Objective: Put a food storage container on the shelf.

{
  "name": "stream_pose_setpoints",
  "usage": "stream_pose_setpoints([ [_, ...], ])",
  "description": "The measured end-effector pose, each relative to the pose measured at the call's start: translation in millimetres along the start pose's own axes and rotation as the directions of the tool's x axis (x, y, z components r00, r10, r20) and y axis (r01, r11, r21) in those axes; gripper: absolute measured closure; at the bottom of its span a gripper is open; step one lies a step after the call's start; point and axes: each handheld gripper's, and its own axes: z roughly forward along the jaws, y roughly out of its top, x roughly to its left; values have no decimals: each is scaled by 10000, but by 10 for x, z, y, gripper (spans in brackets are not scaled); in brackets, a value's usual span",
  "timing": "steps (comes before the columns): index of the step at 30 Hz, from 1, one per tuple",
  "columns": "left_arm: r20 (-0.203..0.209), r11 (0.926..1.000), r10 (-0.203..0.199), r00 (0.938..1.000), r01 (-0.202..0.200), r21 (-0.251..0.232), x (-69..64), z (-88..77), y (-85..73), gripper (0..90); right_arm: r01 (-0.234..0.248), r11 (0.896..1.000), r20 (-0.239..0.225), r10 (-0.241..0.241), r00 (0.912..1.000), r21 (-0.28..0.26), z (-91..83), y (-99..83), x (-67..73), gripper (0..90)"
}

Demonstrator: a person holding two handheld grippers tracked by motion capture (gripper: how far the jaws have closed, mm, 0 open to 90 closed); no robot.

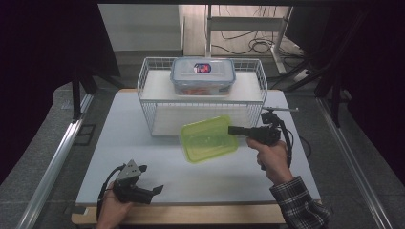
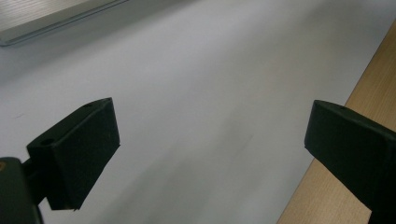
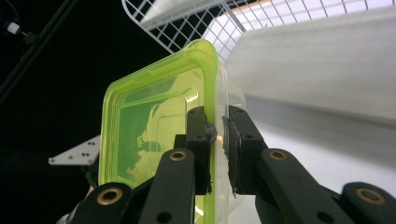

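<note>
A: The white tabletop (image 1: 143,157) lies mostly bare in front of the wire rack (image 1: 155,102), with dark curtains on both sides.

B: The right gripper (image 1: 235,130) has its jaws pinched on the rim of the green-lidded container (image 1: 209,139), held clear of the table just in front of the rack.

A: That is a thin edge grip. The container could swing or slip out if it knocks the wire.

B: The clear lidded box (image 1: 203,76) already fills the middle of the top shelf, so the freer space looks to be the lower shelf or either side.

A: The left gripper (image 1: 152,191) rests near the table's front edge, jaws apart and holding nothing.
</note>
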Motion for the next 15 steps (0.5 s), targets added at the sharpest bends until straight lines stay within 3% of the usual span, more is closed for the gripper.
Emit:
stream_pose_setpoints([
  [15,-4,10000,-29,10000,29,-55,8,-2,-1,32,111,9966,-39,-115,9999,-819,-206,413,247,803],
])
